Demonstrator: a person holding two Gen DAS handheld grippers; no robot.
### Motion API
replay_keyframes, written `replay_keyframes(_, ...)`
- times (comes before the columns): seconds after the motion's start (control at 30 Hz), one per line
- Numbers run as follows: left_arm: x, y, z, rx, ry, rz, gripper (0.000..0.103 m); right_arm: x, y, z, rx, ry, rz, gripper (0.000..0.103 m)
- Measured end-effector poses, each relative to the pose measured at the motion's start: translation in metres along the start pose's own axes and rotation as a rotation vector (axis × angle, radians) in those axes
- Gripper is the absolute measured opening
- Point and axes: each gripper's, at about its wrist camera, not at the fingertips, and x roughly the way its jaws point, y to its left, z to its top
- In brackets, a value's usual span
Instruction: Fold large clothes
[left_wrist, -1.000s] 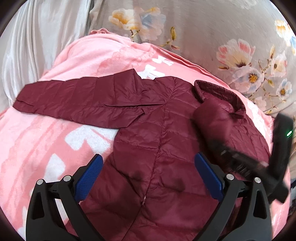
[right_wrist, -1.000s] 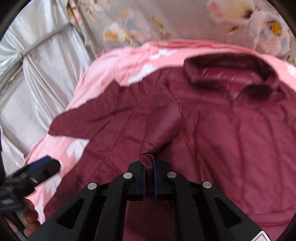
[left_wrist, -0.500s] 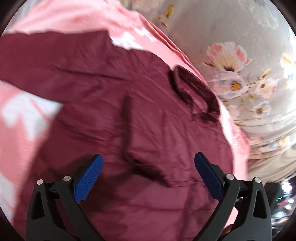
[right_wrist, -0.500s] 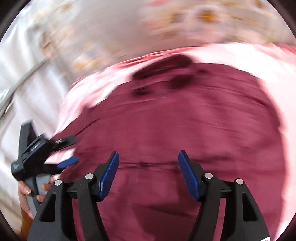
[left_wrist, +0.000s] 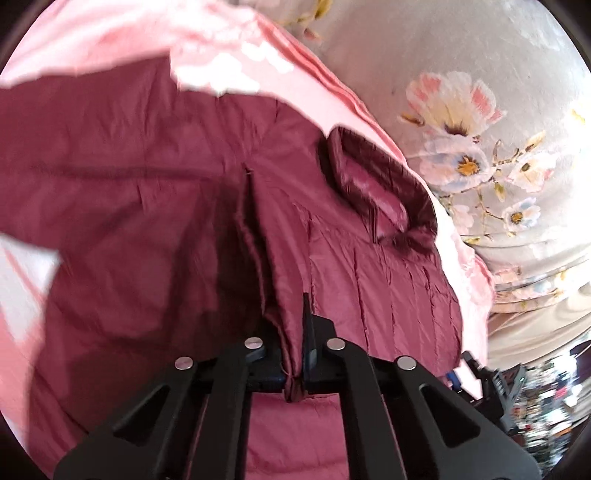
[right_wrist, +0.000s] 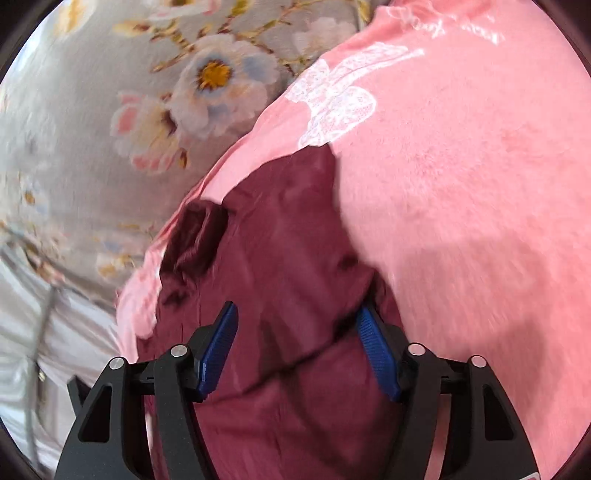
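A maroon quilted jacket (left_wrist: 147, 206) lies spread on a pink blanket (left_wrist: 110, 40), its collar (left_wrist: 380, 192) toward the upper right. My left gripper (left_wrist: 293, 332) is shut on a raised fold of the jacket that runs up the middle of the left wrist view. In the right wrist view the jacket (right_wrist: 280, 258) fills the lower centre and its collar (right_wrist: 195, 236) is blurred at the left. My right gripper (right_wrist: 299, 332) hovers over the jacket's edge beside the blanket. Its jaws are closing with fabric between the blue pads (right_wrist: 218, 347), which do not press on it.
The pink blanket (right_wrist: 461, 184) with white bow prints lies over a grey floral sheet (right_wrist: 110, 110), also seen in the left wrist view as the floral sheet (left_wrist: 461, 74). Pale satin fabric (right_wrist: 44, 350) hangs at the left. Room clutter (left_wrist: 535, 398) shows beyond the bed's corner.
My left gripper moved in and shut on a fold of the jacket. The right gripper let go of the sleeve, opened, rolled and swung over to the jacket's edge by the blanket.
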Motion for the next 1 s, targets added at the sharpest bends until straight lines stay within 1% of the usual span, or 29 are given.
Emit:
replay_keyframes(0.03,-0.004,-0.002,0.004,0.022,-0.021,0.018,0.002,0.005,-0.002,0.005,0.026,-0.004,0.018,0.052)
replay_keyframes(0.07,-0.006,-0.002,0.006,0.034,-0.032,0.033,0.002,0.006,-0.001,0.007,0.037,-0.008,0.02,0.033)
replay_keyframes(0.1,-0.008,-0.002,0.008,0.048,-0.046,0.051,0.002,0.006,0.001,0.01,0.045,-0.021,0.016,0.007)
replay_keyframes(0.13,-0.01,-0.001,0.009,0.055,-0.055,0.069,0.002,0.004,0.005,0.014,0.043,-0.037,0.029,0.005)
replay_keyframes(0.17,-0.011,0.0,0.009,0.059,-0.06,0.076,0.002,-0.01,0.014,0.015,0.038,-0.078,0.082,0.005)
replay_keyframes(0.2,-0.012,0.002,0.007,0.064,-0.064,0.083,0.002,-0.025,0.026,0.014,0.008,-0.127,0.114,0.003)
replay_keyframes(0.23,-0.011,0.003,0.004,0.071,-0.065,0.102,0.002,-0.037,0.033,0.012,-0.037,-0.166,0.107,0.002)
replay_keyframes(0.27,-0.009,0.006,0.001,0.08,-0.06,0.116,0.002,-0.046,0.043,0.007,-0.112,-0.205,0.049,0.001)
replay_keyframes(0.3,-0.004,0.012,-0.005,0.078,-0.042,0.123,0.002,-0.043,0.043,0.004,-0.15,-0.204,-0.023,0.001)
replay_keyframes(0.33,0.005,0.019,-0.011,0.063,-0.011,0.125,0.002,-0.034,0.037,0.002,-0.157,-0.172,-0.091,0.001)
replay_keyframes(0.37,0.011,0.023,-0.014,0.057,0.006,0.135,0.002,-0.019,0.023,-0.001,-0.138,-0.112,-0.157,0.001)
replay_keyframes(0.4,0.018,0.027,-0.02,0.057,0.009,0.141,0.002,-0.007,0.013,-0.003,-0.126,-0.068,-0.199,0.001)
replay_keyframes(0.43,0.018,0.028,-0.024,0.065,-0.009,0.138,0.002,0.004,0.003,-0.007,-0.126,-0.026,-0.232,0.0)
replay_keyframes(0.47,0.018,0.027,-0.027,0.077,-0.023,0.147,0.002,0.004,0.0,-0.01,-0.127,-0.026,-0.232,0.0)
replay_keyframes(0.57,0.018,0.025,-0.029,0.093,-0.032,0.162,0.002,0.003,0.008,-0.01,-0.162,-0.024,-0.285,0.0)
replay_keyframes(0.63,0.014,0.023,-0.031,0.116,-0.044,0.171,0.004,-0.006,0.016,-0.014,-0.189,-0.031,-0.315,0.005)
replay_keyframes(0.67,0.011,0.023,-0.031,0.12,-0.049,0.172,0.006,-0.012,0.019,-0.016,-0.2,-0.046,-0.323,0.01)
replay_keyframes(0.7,0.004,0.023,-0.032,0.119,-0.063,0.174,0.007,-0.02,0.023,-0.02,-0.216,-0.069,-0.329,0.012)
replay_keyframes(0.73,-0.004,0.023,-0.033,0.118,-0.08,0.178,0.01,-0.03,0.028,-0.024,-0.24,-0.096,-0.344,0.013)
replay_keyframes(0.77,-0.011,0.022,-0.033,0.121,-0.096,0.185,0.017,-0.039,0.034,-0.028,-0.261,-0.122,-0.356,0.015)
replay_keyframes(0.8,-0.023,0.018,-0.034,0.131,-0.131,0.214,0.021,-0.048,0.04,-0.034,-0.28,-0.143,-0.358,0.015)
replay_keyframes(0.83,-0.032,0.014,-0.036,0.144,-0.162,0.242,0.027,-0.05,0.049,-0.036,-0.299,-0.152,-0.346,0.015)
replay_keyframes(0.87,-0.043,0.008,-0.036,0.155,-0.197,0.27,0.03,-0.051,0.063,-0.042,-0.332,-0.143,-0.315,0.015)
replay_keyframes(0.9,-0.05,0.003,-0.036,0.16,-0.22,0.282,0.03,-0.045,0.079,-0.049,-0.376,-0.124,-0.288,0.015)
replay_keyframes(0.93,-0.056,-0.005,-0.036,0.167,-0.236,0.277,0.03,-0.039,0.09,-0.055,-0.41,-0.109,-0.275,0.015)
replay_keyframes(1.0,-0.055,-0.021,-0.036,0.189,-0.216,0.225,0.031,-0.013,0.127,-0.083,-0.544,-0.038,-0.225,0.015)
